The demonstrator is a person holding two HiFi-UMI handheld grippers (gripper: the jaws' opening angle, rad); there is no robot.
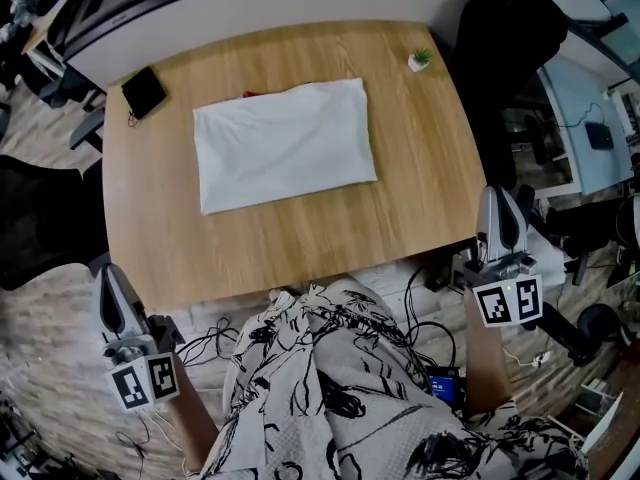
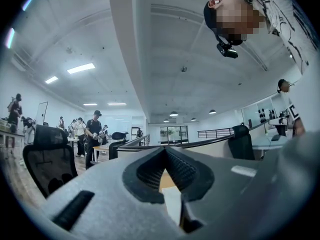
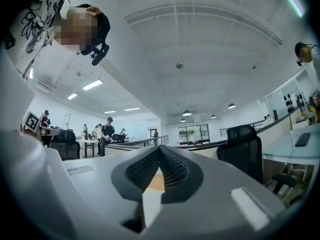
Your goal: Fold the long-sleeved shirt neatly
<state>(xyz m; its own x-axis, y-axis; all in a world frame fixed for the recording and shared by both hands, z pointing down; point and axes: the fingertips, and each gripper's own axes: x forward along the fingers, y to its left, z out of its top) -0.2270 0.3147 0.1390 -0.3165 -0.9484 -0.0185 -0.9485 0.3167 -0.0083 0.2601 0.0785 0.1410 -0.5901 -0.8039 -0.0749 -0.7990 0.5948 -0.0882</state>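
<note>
The table (image 1: 300, 258) is seen steeply from above by the head camera. Cameras on the left gripper (image 1: 110, 280) and right gripper (image 1: 498, 200) are aimed level across it; the far office (image 2: 172, 132) is shared by those 2.

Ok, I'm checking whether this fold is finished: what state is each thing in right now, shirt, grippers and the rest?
Shirt: folded into a flat rectangle, lying on the table, nothing touching it.
Left gripper: shut, empty, held off the table's near left corner.
Right gripper: shut, empty, held off the table's near right corner.
Potted plant: upright, far right corner.
Black flat object: lying flat, far left corner.
</note>
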